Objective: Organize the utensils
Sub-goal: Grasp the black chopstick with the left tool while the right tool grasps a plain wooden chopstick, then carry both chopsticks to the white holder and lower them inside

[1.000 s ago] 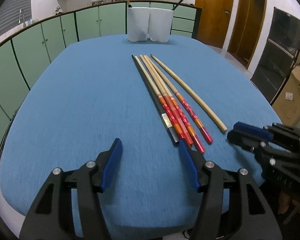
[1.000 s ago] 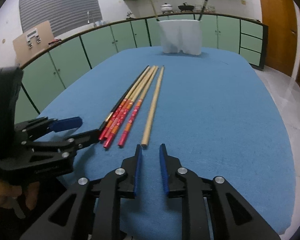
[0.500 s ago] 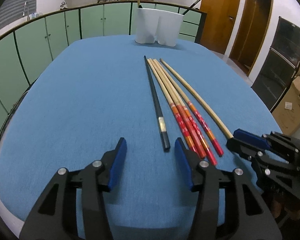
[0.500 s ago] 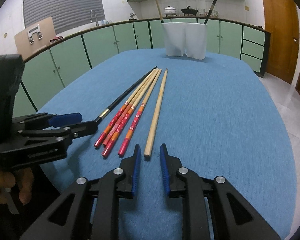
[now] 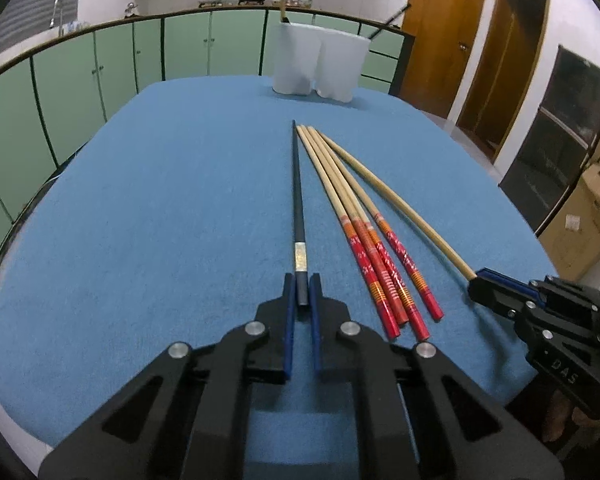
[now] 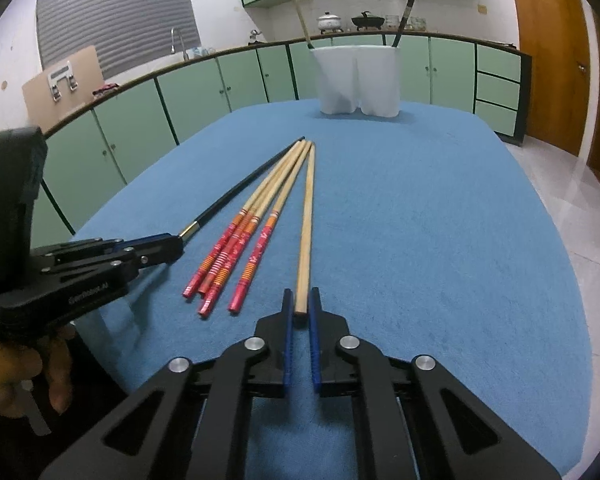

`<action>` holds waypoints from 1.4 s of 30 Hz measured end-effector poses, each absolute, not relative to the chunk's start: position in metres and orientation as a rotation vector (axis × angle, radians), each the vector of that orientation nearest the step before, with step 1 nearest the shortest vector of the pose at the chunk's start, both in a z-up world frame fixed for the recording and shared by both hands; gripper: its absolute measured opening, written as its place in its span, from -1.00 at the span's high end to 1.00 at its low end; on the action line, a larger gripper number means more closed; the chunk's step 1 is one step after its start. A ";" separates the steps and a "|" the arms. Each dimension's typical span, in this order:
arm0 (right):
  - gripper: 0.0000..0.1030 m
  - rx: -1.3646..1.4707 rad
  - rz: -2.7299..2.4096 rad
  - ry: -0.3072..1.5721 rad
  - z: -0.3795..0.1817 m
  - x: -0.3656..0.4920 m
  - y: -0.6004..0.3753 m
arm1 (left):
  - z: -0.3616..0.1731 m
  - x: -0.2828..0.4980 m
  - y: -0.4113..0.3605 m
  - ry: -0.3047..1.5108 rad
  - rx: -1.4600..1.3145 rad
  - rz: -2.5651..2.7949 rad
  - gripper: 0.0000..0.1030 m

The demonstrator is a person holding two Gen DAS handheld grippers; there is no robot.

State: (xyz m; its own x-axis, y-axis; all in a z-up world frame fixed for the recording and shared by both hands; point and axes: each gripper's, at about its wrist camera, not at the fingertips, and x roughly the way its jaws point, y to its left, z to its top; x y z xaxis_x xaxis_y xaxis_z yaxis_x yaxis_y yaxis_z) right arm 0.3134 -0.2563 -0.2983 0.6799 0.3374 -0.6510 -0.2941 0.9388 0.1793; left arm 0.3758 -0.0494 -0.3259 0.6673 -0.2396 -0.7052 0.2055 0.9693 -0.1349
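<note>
The left tongs (image 5: 302,294) are clamped on the near end of the black chopstick (image 5: 298,204), which lies flat on the blue table (image 5: 160,208) and is seen pointing straight away along the fingers. The right tongs (image 6: 301,304) are closing on the butt of the plain chopstick (image 6: 307,220) — its end is pinched between the blue pads (image 6: 287,344). Each tool is also seen from the other camera, low at the frame edge, with a hand (image 6: 16,376) around the left one's grip.

Between the 2 gripped sticks, 3 red-handled chopsticks (image 5: 380,264) are laid in a loose fan, their red ends near the tongs and their pale tips drawn together with the tips of the other 2.

At the far end of the table a white holder (image 6: 358,80) with 2 lobes is set upright. 1 pale stick (image 6: 300,20) is propped in its left lobe and 1 dark stick (image 6: 404,20) in its right — both lean against the rim.
</note>
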 end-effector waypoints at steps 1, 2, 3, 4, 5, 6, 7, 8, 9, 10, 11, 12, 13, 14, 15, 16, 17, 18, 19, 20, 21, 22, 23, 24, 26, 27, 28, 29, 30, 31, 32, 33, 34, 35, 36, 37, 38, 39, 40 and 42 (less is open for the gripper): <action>0.86 0.070 0.359 0.740 -0.294 0.310 -0.257 | -0.320 0.374 -0.046 0.794 -0.054 -0.252 0.88; 0.86 0.080 0.363 0.733 -0.286 0.306 -0.258 | -0.313 0.370 -0.043 0.783 -0.061 -0.253 0.88; 0.86 0.087 0.366 0.723 -0.279 0.303 -0.259 | -0.304 0.366 -0.040 0.770 -0.066 -0.253 0.88; 0.86 0.090 0.369 0.711 -0.271 0.299 -0.260 | -0.297 0.364 -0.037 0.761 -0.071 -0.255 0.88; 0.86 0.089 0.370 0.700 -0.262 0.296 -0.260 | -0.290 0.361 -0.034 0.754 -0.075 -0.257 0.88; 0.86 0.088 0.368 0.690 -0.255 0.295 -0.261 | -0.280 0.357 -0.030 0.740 -0.081 -0.258 0.88; 0.85 0.089 0.369 0.675 -0.246 0.293 -0.262 | -0.273 0.354 -0.028 0.728 -0.086 -0.260 0.88; 0.85 0.094 0.372 0.663 -0.238 0.293 -0.263 | -0.262 0.351 -0.025 0.713 -0.091 -0.266 0.89; 0.85 0.097 0.374 0.650 -0.227 0.293 -0.264 | -0.256 0.349 -0.024 0.702 -0.093 -0.267 0.89; 0.85 0.100 0.372 0.633 -0.216 0.293 -0.265 | -0.245 0.346 -0.022 0.682 -0.094 -0.268 0.89; 0.85 0.105 0.376 0.622 -0.210 0.294 -0.266 | -0.236 0.345 -0.020 0.664 -0.096 -0.272 0.89; 0.85 0.109 0.382 0.610 -0.199 0.296 -0.266 | -0.226 0.344 -0.019 0.647 -0.098 -0.276 0.88; 0.85 0.105 0.382 0.601 -0.191 0.298 -0.265 | -0.220 0.344 -0.019 0.636 -0.097 -0.278 0.88; 0.85 0.096 0.385 0.584 -0.181 0.302 -0.264 | -0.212 0.344 -0.018 0.622 -0.097 -0.283 0.88; 0.85 0.091 0.389 0.576 -0.176 0.305 -0.264 | -0.202 0.345 -0.018 0.606 -0.095 -0.290 0.88; 0.85 0.081 0.391 0.570 -0.168 0.312 -0.262 | -0.196 0.346 -0.018 0.594 -0.090 -0.291 0.88; 0.84 0.075 0.394 0.565 -0.162 0.316 -0.261 | -0.190 0.348 -0.019 0.580 -0.079 -0.292 0.88; 0.85 0.067 0.397 0.562 -0.157 0.322 -0.260 | -0.182 0.351 -0.019 0.569 -0.068 -0.295 0.88; 0.85 0.057 0.399 0.560 -0.150 0.330 -0.259 | -0.178 0.353 -0.021 0.563 -0.067 -0.300 0.88; 0.85 0.051 0.402 0.561 -0.145 0.337 -0.258 | -0.173 0.357 -0.021 0.560 -0.067 -0.308 0.88; 0.85 0.044 0.412 0.564 -0.139 0.346 -0.256 | -0.168 0.361 -0.021 0.559 -0.062 -0.316 0.88; 0.85 0.033 0.418 0.567 -0.133 0.356 -0.254 | -0.163 0.367 -0.022 0.556 -0.055 -0.321 0.88; 0.85 0.017 0.422 0.571 -0.129 0.366 -0.250 | -0.159 0.374 -0.023 0.557 -0.047 -0.328 0.88; 0.85 0.007 0.425 0.573 -0.126 0.373 -0.248 | -0.157 0.383 -0.025 0.563 -0.036 -0.333 0.88; 0.86 -0.012 0.429 0.586 -0.120 0.389 -0.244 | -0.154 0.396 -0.025 0.571 -0.040 -0.341 0.88; 0.86 -0.013 0.434 0.595 -0.117 0.399 -0.243 | -0.153 0.404 -0.023 0.575 -0.046 -0.346 0.88; 0.86 -0.015 0.435 0.604 -0.114 0.408 -0.242 | -0.151 0.410 -0.023 0.578 -0.049 -0.350 0.89; 0.86 -0.018 0.435 0.611 -0.112 0.413 -0.242 | -0.150 0.414 -0.023 0.582 -0.053 -0.356 0.88; 0.86 -0.019 0.440 0.622 -0.109 0.421 -0.241 | -0.148 0.419 -0.023 0.587 -0.057 -0.361 0.89; 0.86 -0.020 0.443 0.628 -0.106 0.426 -0.241 | -0.146 0.426 -0.024 0.592 -0.059 -0.370 0.89; 0.87 -0.023 0.448 0.636 -0.101 0.433 -0.241 | -0.145 0.432 -0.025 0.597 -0.058 -0.376 0.89; 0.87 -0.028 0.450 0.638 -0.098 0.436 -0.240 | -0.142 0.438 -0.025 0.599 -0.062 -0.382 0.89; 0.87 -0.034 0.452 0.639 -0.093 0.441 -0.240 | -0.137 0.445 -0.025 0.600 -0.065 -0.387 0.89; 0.87 -0.040 0.452 0.641 -0.088 0.444 -0.239 | -0.133 0.453 -0.026 0.600 -0.063 -0.387 0.89; 0.87 -0.044 0.456 0.645 -0.082 0.449 -0.239 | -0.131 0.457 -0.025 0.599 -0.063 -0.388 0.88; 0.87 -0.044 0.459 0.648 -0.075 0.454 -0.239 | -0.127 0.463 -0.027 0.598 -0.062 -0.391 0.88; 0.87 -0.045 0.460 0.650 -0.068 0.459 -0.240 | -0.122 0.470 -0.028 0.597 -0.060 -0.394 0.89; 0.87 -0.045 0.459 0.649 -0.062 0.463 -0.240 | -0.118 0.475 -0.030 0.594 -0.055 -0.395 0.89; 0.87 -0.048 0.456 0.645 -0.055 0.467 -0.241 | -0.112 0.480 -0.032 0.586 -0.051 -0.398 0.89; 0.87 -0.060 0.449 0.631 -0.043 0.473 -0.243 | -0.097 0.490 -0.039 0.559 -0.036 -0.402 0.88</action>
